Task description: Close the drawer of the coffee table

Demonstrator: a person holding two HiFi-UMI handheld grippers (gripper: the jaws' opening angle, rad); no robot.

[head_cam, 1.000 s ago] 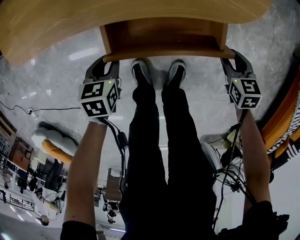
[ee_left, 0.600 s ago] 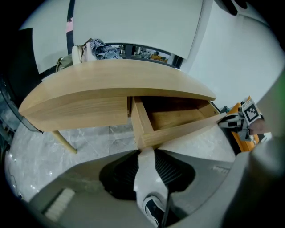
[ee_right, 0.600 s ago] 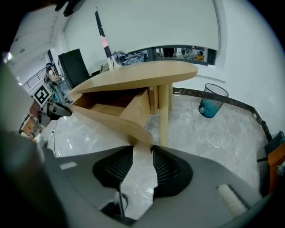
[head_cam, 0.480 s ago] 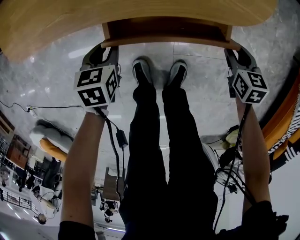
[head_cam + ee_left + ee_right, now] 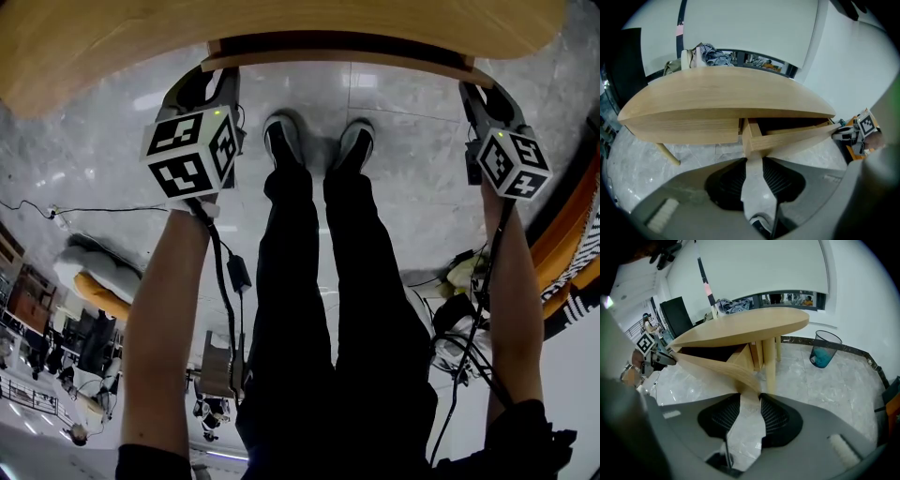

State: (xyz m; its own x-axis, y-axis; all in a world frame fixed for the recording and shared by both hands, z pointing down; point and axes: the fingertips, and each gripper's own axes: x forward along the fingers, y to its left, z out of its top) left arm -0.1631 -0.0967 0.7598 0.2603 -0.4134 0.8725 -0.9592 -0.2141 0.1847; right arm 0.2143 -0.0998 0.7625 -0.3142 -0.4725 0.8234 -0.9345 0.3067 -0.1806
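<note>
1. Over on the left, the left tool [image 5: 753,158] is clamped on one end of the drawer [image 5: 787,135]. The corner of the front board sits right between its ribbed pads and fills the gap at the tips.
2. From that tool the board runs off to the right, tucked under the lip of the worktop [image 5: 726,101] just ahead of the tips. A dark slot shows behind the board, so I'd call the drawer nearly home but not yet shut.
3. How will it handle? It looks like solid wood, stiff, with nothing to flex or crush. I'd expect it to slide easily on its guides. What's inside can't be seen, so its weight is only a guess.
4. Where to hold it? The two outer ends of the front board, as now, look right to me. A wide drawer pushed harder at one end tends to skew and jam, so both tools need to press evenly. The finish looks smooth, so a pinch alone could slip; pushing squarely on the board asks less of the grip.
5. Between the two tools, below the board, the person's shoes [image 5: 319,141] stand on the marble floor [image 5: 412,169].
6. On the right, the right tool [image 5: 751,397] mirrors the left. Its jaws are closed onto the other end of the same board, wood wedged between the pads, with a table leg [image 5: 769,364] just beyond its tips.
</note>
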